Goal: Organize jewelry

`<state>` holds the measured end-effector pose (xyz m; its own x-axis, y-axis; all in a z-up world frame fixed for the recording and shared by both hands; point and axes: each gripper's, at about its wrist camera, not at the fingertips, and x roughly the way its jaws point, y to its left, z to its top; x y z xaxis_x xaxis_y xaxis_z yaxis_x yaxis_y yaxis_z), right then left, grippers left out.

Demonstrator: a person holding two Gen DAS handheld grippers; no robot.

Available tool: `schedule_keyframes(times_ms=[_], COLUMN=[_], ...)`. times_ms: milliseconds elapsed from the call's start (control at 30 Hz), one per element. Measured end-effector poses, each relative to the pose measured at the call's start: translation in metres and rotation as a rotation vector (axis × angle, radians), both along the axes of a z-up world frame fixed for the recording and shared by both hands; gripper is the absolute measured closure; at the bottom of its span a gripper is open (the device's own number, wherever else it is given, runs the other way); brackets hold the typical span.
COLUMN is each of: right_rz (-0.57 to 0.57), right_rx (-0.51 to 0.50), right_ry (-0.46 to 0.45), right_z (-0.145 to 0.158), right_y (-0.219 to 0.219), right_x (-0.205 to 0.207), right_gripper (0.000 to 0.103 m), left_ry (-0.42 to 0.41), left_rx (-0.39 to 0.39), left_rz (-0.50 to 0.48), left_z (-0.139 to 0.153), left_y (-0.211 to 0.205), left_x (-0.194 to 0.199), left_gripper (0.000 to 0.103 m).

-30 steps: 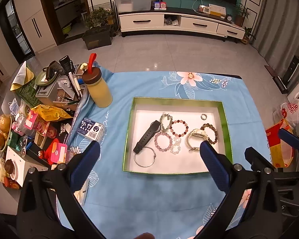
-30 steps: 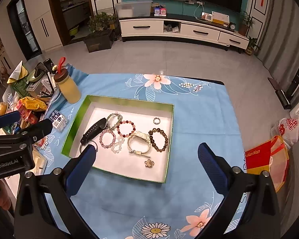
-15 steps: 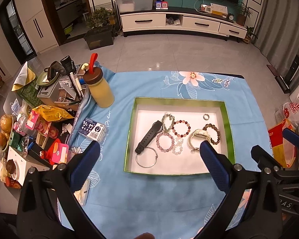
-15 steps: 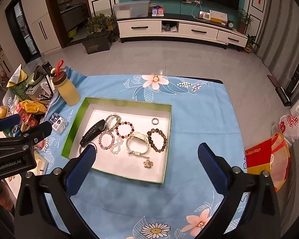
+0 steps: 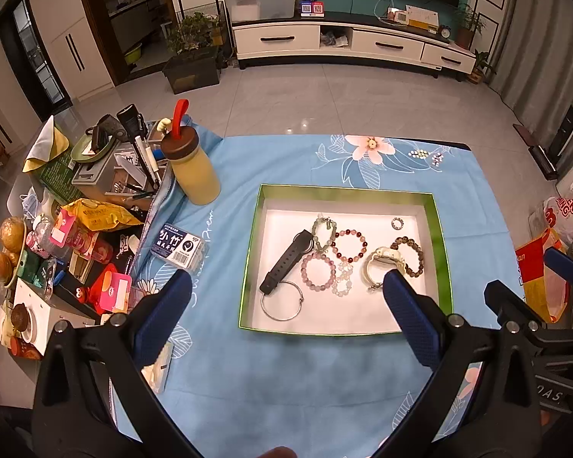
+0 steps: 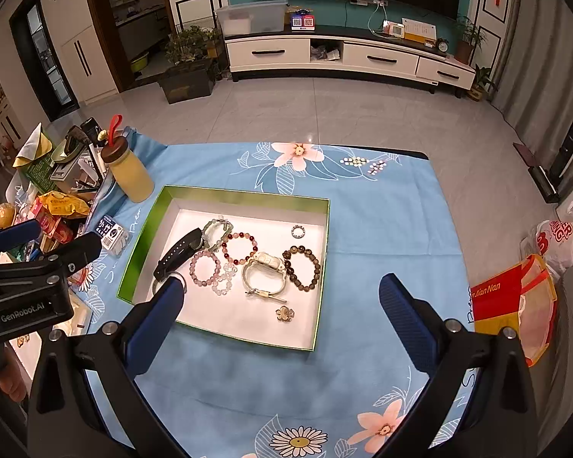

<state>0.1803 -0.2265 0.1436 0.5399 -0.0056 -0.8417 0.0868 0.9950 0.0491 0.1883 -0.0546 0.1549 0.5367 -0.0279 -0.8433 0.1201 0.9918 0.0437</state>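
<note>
Jewelry is lying loose inside a shallow green-walled tray [image 6: 225, 193] with a white floor, which is sitting on a blue floral cloth [image 6: 382, 229] covering the bench. Taking the tray as the landmark: a black watch strap [image 6: 177, 253] is lying slantwise in its left part, with a thin silver bangle [image 5: 281, 301] at the strap's lower end. Just right of the strap a green bead bracelet [image 6: 216, 231], a pink bead bracelet [image 6: 205, 268], a red bead bracelet [image 6: 240, 249] and a clear bead bracelet [image 6: 225, 276] are crowding together, some touching. A cream watch [image 6: 265, 273] is sitting near the tray's middle, with a dark brown bead bracelet [image 6: 301, 267] just beside it toward the right wall. A small ring [image 6: 298, 231] is resting toward the far right corner, and a flower-shaped brooch [image 6: 284, 313] is lying near the front wall. Left of the tray a yellow bottle [image 6: 130, 173] with a brown lid is standing upright. Both claws are hovering above the tray's near edge, each spread wide and gripping nothing: the left claw [image 5: 286, 286] and the right claw [image 6: 280, 286].
</note>
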Motion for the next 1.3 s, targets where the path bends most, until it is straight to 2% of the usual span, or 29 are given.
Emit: schedule_keyframes(times_ms=[1300], right_rz=[-0.003], right_rx=[0.004], right_ry=[0.001], right_z=[-0.0028], right_y=[-0.0003], right_x=[-0.0013], right_gripper=[0.001], left_ry=[0.020], left_rx=[0.003], left_rz=[0.010], left_z=[-0.0088], left_y=[0.0035], left_x=[0.0036], left_gripper=[0.002])
